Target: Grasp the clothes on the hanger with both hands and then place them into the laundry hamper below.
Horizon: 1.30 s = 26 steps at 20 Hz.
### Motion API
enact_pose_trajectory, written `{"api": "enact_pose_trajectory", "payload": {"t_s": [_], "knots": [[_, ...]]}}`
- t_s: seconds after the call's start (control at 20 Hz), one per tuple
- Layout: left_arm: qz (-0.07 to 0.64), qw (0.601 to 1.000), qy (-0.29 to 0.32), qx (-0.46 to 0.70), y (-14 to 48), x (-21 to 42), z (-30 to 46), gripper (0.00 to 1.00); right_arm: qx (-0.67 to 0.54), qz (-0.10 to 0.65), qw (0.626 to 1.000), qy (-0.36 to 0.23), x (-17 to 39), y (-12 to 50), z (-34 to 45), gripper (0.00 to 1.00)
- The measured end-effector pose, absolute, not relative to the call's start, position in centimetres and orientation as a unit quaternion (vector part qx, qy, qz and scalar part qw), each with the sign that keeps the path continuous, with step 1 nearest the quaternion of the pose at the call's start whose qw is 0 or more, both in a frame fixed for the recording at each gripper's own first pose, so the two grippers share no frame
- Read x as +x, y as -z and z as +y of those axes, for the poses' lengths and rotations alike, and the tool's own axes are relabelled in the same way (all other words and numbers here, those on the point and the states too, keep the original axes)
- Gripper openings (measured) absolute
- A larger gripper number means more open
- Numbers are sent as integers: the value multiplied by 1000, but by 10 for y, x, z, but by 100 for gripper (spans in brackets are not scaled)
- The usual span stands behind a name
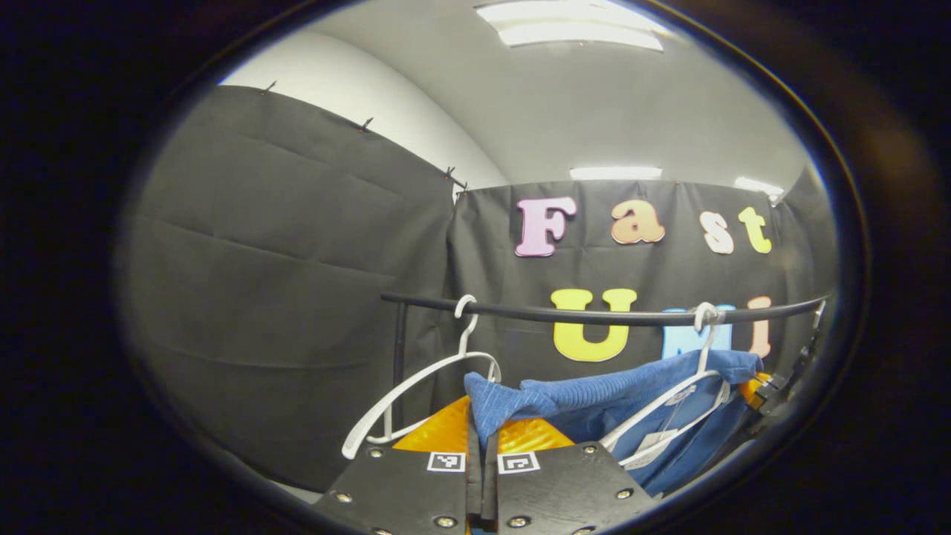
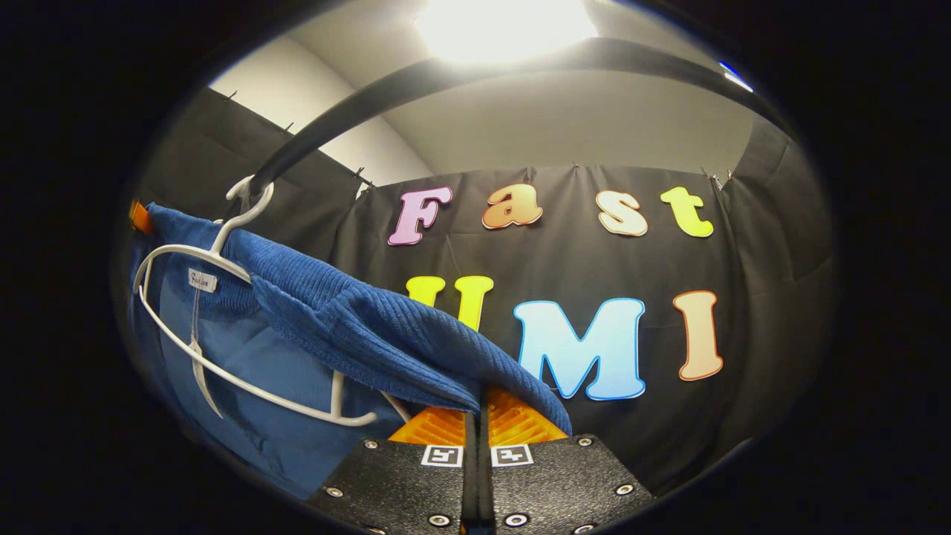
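Blue corduroy garment (image 1: 594,397): draped on white hanger (image 1: 672,405), black rail (image 1: 594,315) above
Left gripper (image 1: 483,438): clamped on garment
Right gripper (image 2: 481,416): clamped on garment
Spare hanger (image 1: 416,390): bare, 9 o'clock of garment
Neck label (image 2: 201,281): unreadable

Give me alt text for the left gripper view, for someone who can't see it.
The left gripper, fingers closed, pinches one end of a blue ribbed garment that still hangs on a white hanger on a black rail. An empty white hanger hangs on the same rail to its left.
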<state>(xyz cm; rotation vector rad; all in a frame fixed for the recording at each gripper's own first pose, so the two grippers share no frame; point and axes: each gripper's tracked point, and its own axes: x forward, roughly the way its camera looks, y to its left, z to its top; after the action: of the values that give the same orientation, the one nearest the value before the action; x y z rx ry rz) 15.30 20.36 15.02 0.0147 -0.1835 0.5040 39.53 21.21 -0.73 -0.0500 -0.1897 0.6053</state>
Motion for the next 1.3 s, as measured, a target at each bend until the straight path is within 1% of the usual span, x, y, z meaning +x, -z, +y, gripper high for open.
{"api": "enact_pose_trajectory", "payload": {"t_s": [0.2, 0.35, 0.55, 0.75, 1.0, 1.15, 1.2, 1.3], "knots": [[-81, 967, -239, 9, -146, 163, 215, 0, -14, -116, 950, -291, 407, -3, 219, 0], [-73, 973, -217, -1, -136, 177, 221, 1, -21, -122, 950, -286, 415, -2, 223, 0], [-50, 981, -187, -5, -109, 185, 226, 1, -26, -120, 951, -282, 415, 4, 226, 0], [-30, 986, -162, -10, -80, 204, 231, 1, -44, -125, 953, -273, 427, 10, 226, 0], [-21, 991, -128, -16, -42, 210, 224, 1, -50, -111, 954, -273, 437, 20, 227, 0], [-21, 991, -124, -38, -28, 216, 222, 0, -70, -114, 952, -277, 439, 29, 229, 0], [-19, 991, -126, -43, -22, 216, 222, 1, -76, -115, 951, -278, 439, 33, 230, 0], [-10, 990, -137, -43, -7, 216, 221, 1, -88, -104, 954, -269, 440, 49, 227, 0]]}}
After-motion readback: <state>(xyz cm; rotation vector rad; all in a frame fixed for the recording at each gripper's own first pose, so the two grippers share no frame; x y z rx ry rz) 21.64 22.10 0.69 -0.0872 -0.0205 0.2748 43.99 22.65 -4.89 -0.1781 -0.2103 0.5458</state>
